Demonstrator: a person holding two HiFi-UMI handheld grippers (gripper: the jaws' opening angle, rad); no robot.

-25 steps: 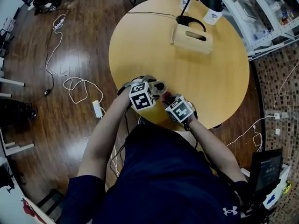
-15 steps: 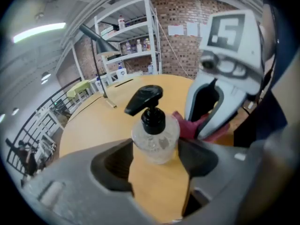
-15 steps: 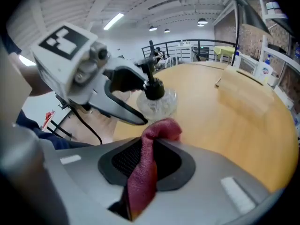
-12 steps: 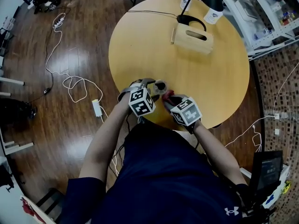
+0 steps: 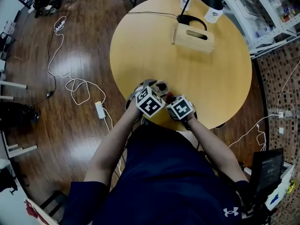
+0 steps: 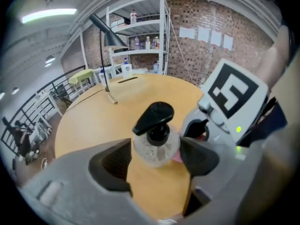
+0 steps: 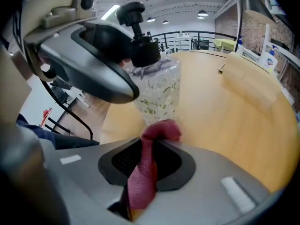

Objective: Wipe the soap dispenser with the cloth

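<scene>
A small clear soap dispenser (image 5: 161, 85) with a black pump stands near the round table's (image 5: 150, 46) front edge. My left gripper (image 5: 153, 86) straddles the dispenser (image 6: 156, 144) just under the pump. Its jaws are opening, and a thin sliver of table shows beside the left pad. My right gripper (image 5: 170, 98) is shut on a red cloth (image 7: 149, 158) that hangs out between its pads. The bunched tip of the cloth presses on the lower side of the dispenser (image 7: 157, 90). In the right gripper view, one left jaw lies across the bottle's shoulder.
A wooden tissue box (image 5: 193, 38), a black lamp base (image 5: 191, 21) and two white bottles (image 5: 214, 16) stand at the table's far side. Metal shelving (image 5: 267, 13) rises at the right. White cables (image 5: 75, 86) and a power strip (image 5: 99, 109) lie on the floor at the left.
The left gripper has rolled and shifted right around the dispenser. The right gripper swung out, then came back in, so the two marker cubes now sit almost against each other.
</scene>
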